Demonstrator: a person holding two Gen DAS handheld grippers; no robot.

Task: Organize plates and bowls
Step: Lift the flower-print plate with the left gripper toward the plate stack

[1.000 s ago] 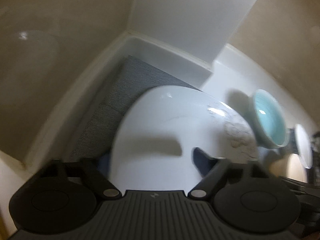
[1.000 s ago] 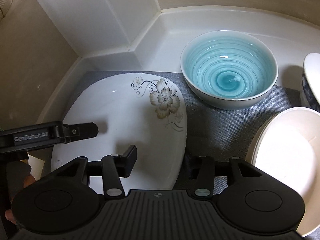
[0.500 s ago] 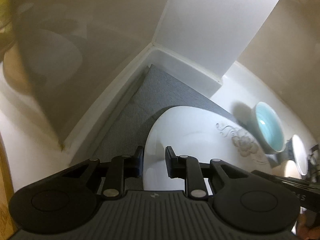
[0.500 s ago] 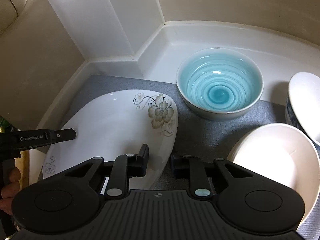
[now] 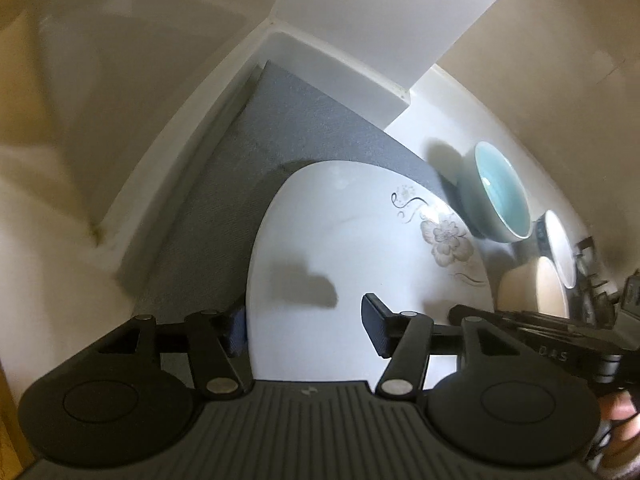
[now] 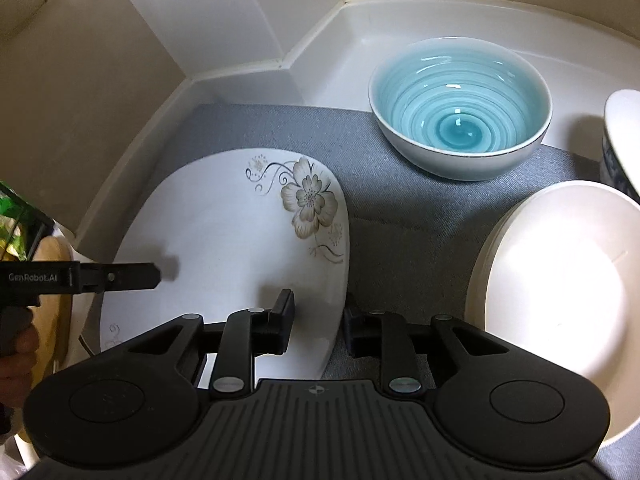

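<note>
Setting: a white tabletop (image 6: 352, 44) in a walled corner, partly covered by a grey mat (image 6: 400, 208).
Flowered plate: a large white plate with a flower print (image 6: 224, 248) lies on the mat by the tabletop's left wall, its far end near the corner.
Left gripper (image 5: 304, 324): jaws are opening, well apart, straddling the plate's near left edge; the pads do not press on it.
Right gripper (image 6: 318, 322): jaws are opening, fairly narrow, either side of the plate's near right rim; whether the pads touch it cannot be told.
Blue bowl (image 6: 460, 108): upright by the back edge, clear of the plate.
Cream plate (image 6: 560, 292): at the right, partly out of view.
Patterned bowl (image 6: 622, 140): at the right edge, mostly cropped.
</note>
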